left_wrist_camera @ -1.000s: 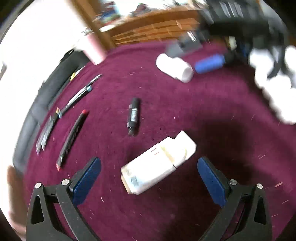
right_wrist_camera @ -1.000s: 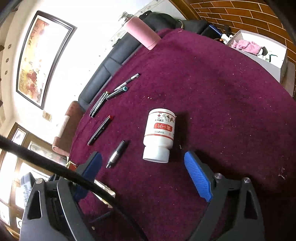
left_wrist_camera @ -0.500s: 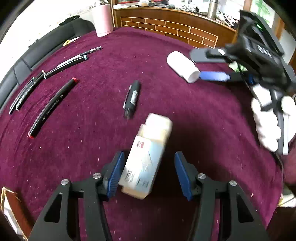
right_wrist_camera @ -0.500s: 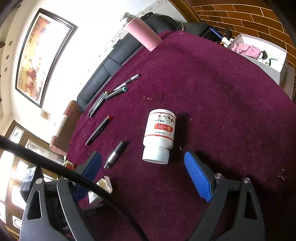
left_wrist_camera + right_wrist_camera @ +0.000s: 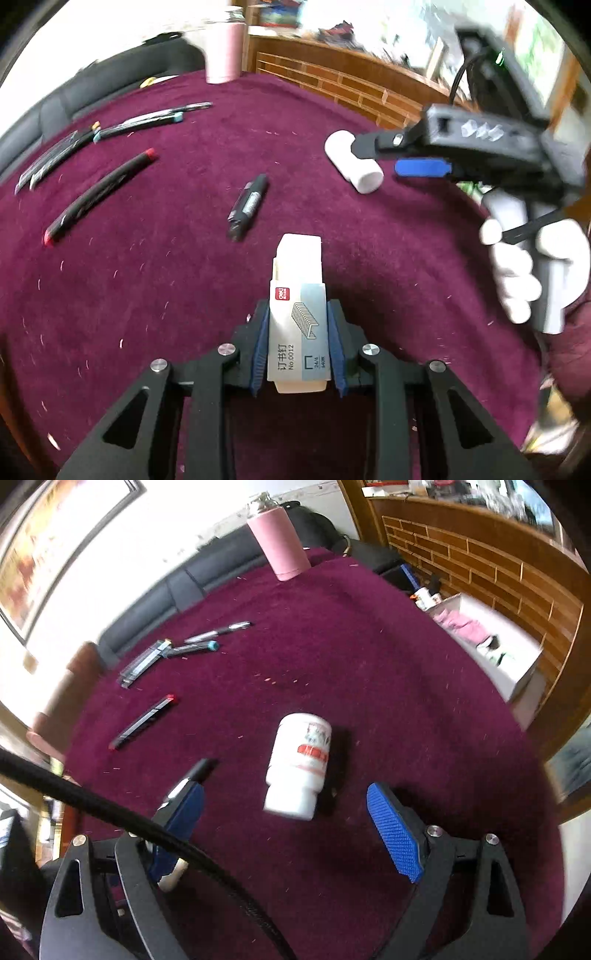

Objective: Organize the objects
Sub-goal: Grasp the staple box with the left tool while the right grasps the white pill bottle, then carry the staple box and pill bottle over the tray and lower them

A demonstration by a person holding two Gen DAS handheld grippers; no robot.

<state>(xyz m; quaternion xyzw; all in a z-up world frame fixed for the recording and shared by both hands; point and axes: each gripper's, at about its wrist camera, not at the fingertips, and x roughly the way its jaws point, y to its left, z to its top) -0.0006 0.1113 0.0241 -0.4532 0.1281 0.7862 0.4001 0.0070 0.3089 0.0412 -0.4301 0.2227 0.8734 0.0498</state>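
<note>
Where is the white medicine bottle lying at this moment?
In the right wrist view, the white medicine bottle lies on its side on the maroon tablecloth, ahead between the open right gripper fingers, right of the short black marker.

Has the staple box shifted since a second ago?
Yes. The staple box swung from lying crosswise to pointing toward the black marker as the left gripper just closed on it.
</note>
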